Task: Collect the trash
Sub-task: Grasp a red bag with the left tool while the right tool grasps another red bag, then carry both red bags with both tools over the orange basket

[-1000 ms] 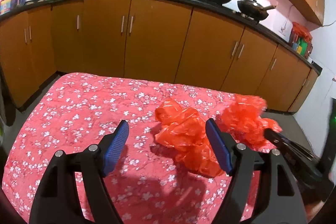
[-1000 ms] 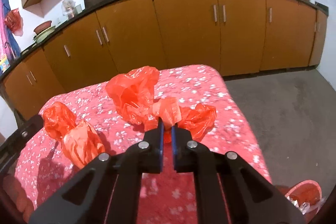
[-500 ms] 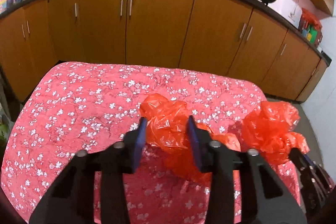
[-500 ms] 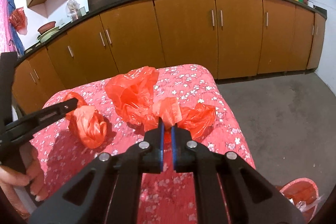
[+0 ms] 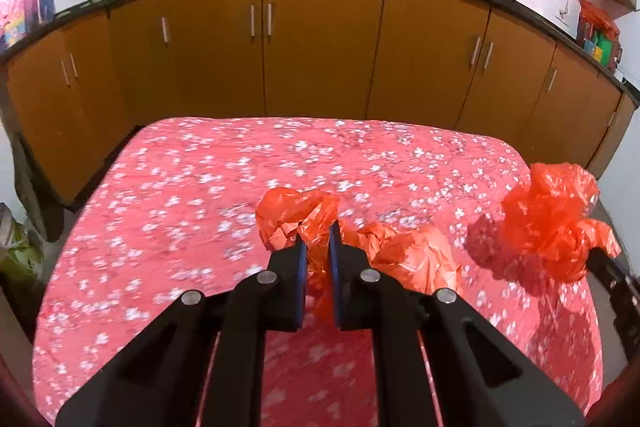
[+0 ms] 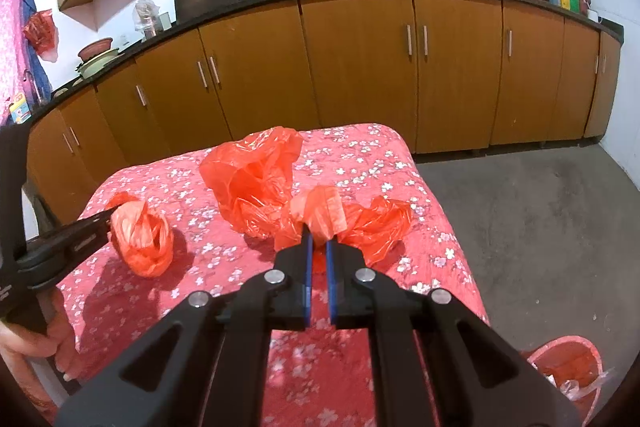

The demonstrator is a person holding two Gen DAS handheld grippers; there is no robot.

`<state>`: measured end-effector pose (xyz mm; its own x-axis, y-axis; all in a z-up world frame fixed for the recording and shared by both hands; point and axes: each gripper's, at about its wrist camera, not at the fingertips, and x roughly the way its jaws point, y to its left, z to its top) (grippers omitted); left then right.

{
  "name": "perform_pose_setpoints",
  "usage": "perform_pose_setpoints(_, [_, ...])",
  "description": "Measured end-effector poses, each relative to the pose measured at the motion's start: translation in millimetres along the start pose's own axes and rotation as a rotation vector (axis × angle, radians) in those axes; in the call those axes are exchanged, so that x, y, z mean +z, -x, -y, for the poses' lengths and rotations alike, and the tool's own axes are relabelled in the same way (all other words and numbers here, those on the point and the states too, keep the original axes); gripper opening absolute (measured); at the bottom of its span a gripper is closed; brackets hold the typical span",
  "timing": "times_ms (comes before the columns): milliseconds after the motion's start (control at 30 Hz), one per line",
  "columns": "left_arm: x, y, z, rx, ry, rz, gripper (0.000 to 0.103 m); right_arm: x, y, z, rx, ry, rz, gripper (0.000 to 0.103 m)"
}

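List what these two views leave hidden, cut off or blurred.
- Left wrist view: the tablecloth pattern is motion-blurred.
- Left wrist view: the left gripper covers the pinched part of its bag.
- Left wrist view: the right gripper is cut off by the frame edge.
- Right wrist view: the red bin is cut by the lower edge, contents unclear.
- Right wrist view: the hand on the left gripper is mostly out of frame.

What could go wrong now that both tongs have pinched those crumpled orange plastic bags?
The left tongs pinch only a thin fold of the smaller crumpled orange plastic bag; it may slip out when lifted. The right tongs hold the larger orange plastic bag by one edge, so it could tear or drag across the floral red tablecloth.
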<state>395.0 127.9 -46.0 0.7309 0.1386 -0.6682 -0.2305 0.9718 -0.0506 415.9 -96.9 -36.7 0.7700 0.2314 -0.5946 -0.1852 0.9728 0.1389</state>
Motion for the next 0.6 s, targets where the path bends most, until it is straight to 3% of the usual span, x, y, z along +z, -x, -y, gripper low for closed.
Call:
perform_pose_setpoints(333, [-6.1,71.0,-12.5,0.007,-0.043,0.07,0.009,8.6,58.6,-15.7,0.024,0.023,0.066,0.007])
perform_pose_setpoints(600, [-1.5,133.5,5.8,-0.005,-0.08,0.14,0.009,9.4,122.1,-11.9,0.015,0.025,0.13,0.007])
